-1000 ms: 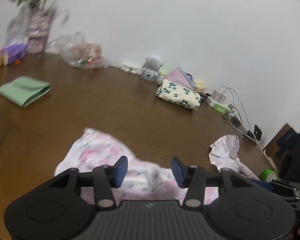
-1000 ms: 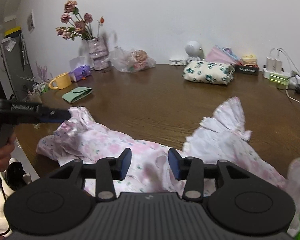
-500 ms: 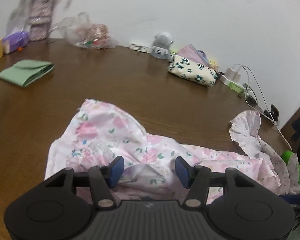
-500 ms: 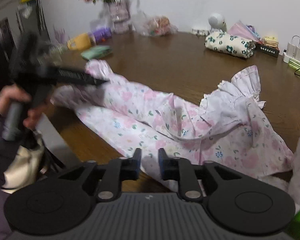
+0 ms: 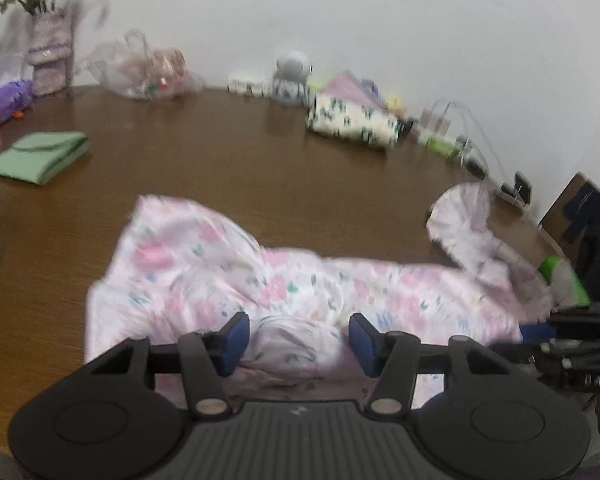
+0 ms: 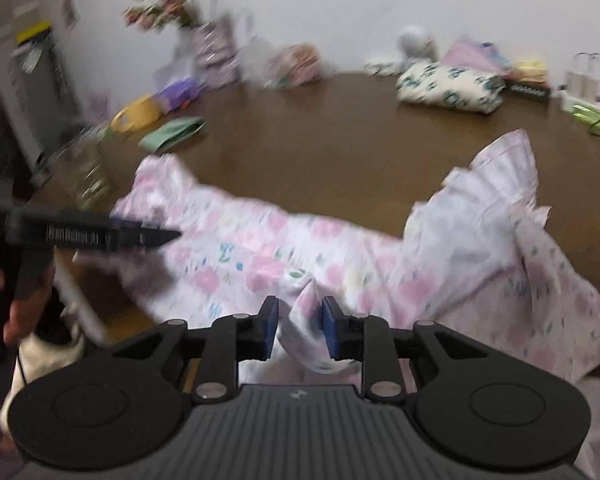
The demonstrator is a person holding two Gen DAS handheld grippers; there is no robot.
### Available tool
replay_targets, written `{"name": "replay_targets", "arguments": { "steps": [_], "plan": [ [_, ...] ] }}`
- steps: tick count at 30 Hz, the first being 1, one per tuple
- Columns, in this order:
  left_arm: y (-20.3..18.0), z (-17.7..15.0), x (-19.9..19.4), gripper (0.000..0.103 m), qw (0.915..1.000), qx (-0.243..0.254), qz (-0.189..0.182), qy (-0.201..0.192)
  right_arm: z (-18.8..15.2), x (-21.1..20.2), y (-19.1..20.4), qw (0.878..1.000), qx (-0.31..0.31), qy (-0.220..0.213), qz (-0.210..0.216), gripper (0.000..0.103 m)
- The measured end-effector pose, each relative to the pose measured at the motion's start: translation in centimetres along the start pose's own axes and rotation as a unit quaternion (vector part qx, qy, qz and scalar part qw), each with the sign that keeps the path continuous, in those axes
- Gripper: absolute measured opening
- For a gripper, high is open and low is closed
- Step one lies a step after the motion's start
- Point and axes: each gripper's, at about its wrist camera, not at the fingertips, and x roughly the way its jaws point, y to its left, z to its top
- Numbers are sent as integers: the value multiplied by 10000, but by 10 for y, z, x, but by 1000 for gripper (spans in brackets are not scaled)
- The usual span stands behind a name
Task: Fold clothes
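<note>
Since a second ago, right gripper jaws narrowed onto a fold of the floral garment, crumpled on the tabletop; left gripper jaws stand wide over it. Folding has barely begun.

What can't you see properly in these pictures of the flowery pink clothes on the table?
- Near edge of the pink floral garment: both wrist views, hidden under the gripper bodies.
- Right gripper: whether its pads truly pinch the cloth fold between them; blurred.
- Contents of the clear plastic bag: left wrist view, blurred.
- What kind of garment it is: crumpled in both views.
</note>
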Motion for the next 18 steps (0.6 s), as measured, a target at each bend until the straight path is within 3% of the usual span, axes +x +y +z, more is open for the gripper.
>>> {"name": "replay_targets", "arguments": {
  "steps": [2,3,5,8,10,12,14,16,18],
  "plan": [
    [2,8,-20,56,9992,-45,-250,-319,1,-18,-2,9998,-10,-121,161,35],
    [0,12,-27,63,9982,-45,-322,-501,3,-26,-5,9994,45,-255,208,39],
    [-12,19,-27,66,9970,-8,-375,-676,10,-32,-9,9983,179,-505,249,39],
    [-38,17,7,63,9989,130,-388,-234,19,-22,-6,9975,191,-643,236,35],
    [-47,8,23,47,9989,382,-222,153,16,-6,3,9989,-38,-475,47,29],
    [-50,-3,33,39,9973,592,-67,438,9,7,10,9992,-250,-291,-113,26],
    [-36,-11,24,35,9976,486,-93,492,-3,14,16,9989,-409,-111,-213,26],
    [-20,-18,13,20,9978,360,-40,551,-12,18,17,9985,-477,-75,-253,27],
    [-6,-23,3,13,9978,250,66,611,-21,16,22,9970,-663,-216,-342,27]
  ]
}}
